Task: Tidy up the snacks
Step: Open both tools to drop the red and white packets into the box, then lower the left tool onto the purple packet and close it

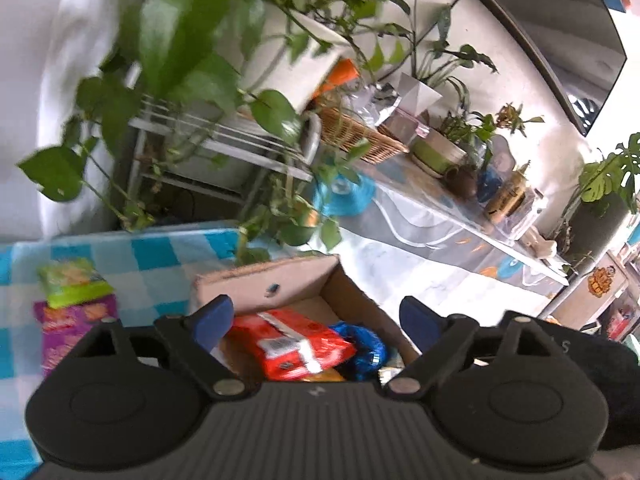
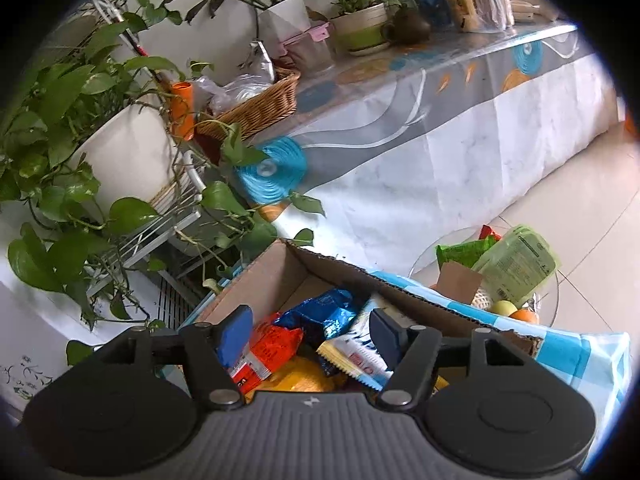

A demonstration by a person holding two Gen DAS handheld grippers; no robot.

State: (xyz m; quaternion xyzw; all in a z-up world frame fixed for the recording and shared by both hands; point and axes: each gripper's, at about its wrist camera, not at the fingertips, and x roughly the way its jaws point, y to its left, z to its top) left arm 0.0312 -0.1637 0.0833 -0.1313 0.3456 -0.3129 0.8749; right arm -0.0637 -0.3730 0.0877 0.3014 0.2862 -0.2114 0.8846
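Note:
An open cardboard box (image 1: 280, 280) stands on a blue checked cloth (image 1: 160, 256). In it lie a red packet (image 1: 288, 344) and a blue packet (image 1: 364, 344). My left gripper (image 1: 316, 316) hangs over the box, open wide, with nothing between its pads. To the box's left a green packet (image 1: 72, 280) lies on a purple packet (image 1: 68, 320). In the right wrist view the box (image 2: 272, 272) holds a red packet (image 2: 268, 344), a blue packet (image 2: 324, 312), a white and blue packet (image 2: 360, 356) and a yellow one (image 2: 300, 376). My right gripper (image 2: 310, 332) is open above them, pads touching nothing.
Trailing potted plants (image 2: 80, 120) on a white wire stand (image 1: 208, 140) crowd the box's far side. Behind runs a long covered table (image 2: 440, 128) with a wicker basket (image 2: 256, 104) and pots. A round glass table (image 2: 548, 292) to the right carries green packets (image 2: 516, 264) and fruit.

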